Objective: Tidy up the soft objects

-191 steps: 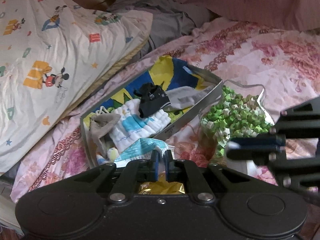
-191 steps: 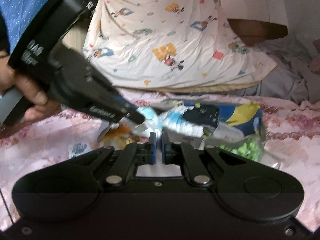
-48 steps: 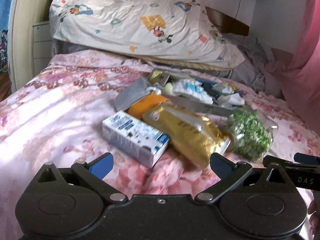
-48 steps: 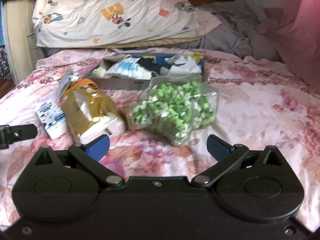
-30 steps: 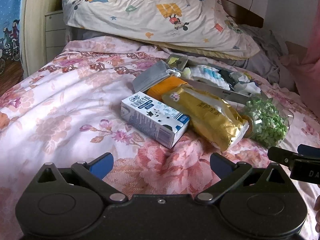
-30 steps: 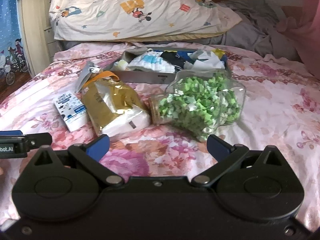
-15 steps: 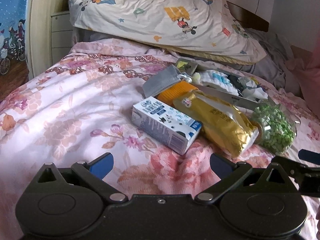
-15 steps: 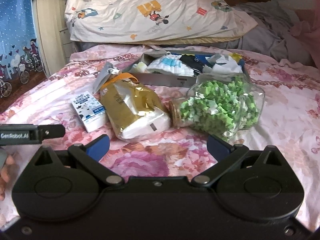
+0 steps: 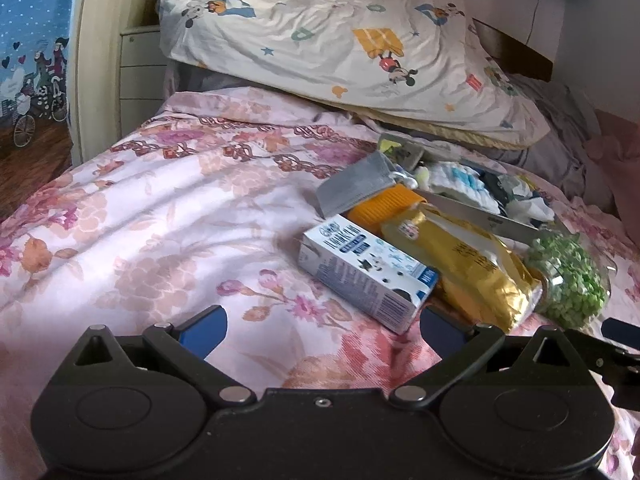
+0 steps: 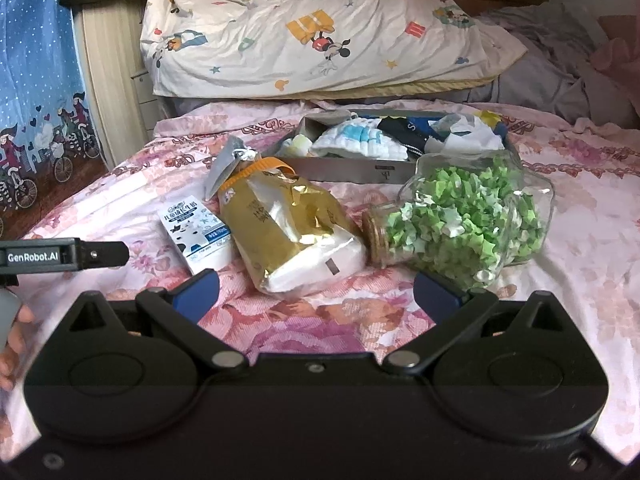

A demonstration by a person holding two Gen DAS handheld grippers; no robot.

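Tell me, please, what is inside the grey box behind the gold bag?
In the grey box lie a white-and-blue cloth, a dark garment and white crumpled fabric. Anything beneath them is covered.

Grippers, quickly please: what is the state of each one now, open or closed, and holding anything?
Left gripper: open, holding nothing.
Right gripper: open, holding nothing.

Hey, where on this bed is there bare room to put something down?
Free: the floral bedspread left of the milk carton, out to the bed's edge, and right of the jar of green paper stars. Crowded: carton, gold bag and jar lie in a row before the filled tray.
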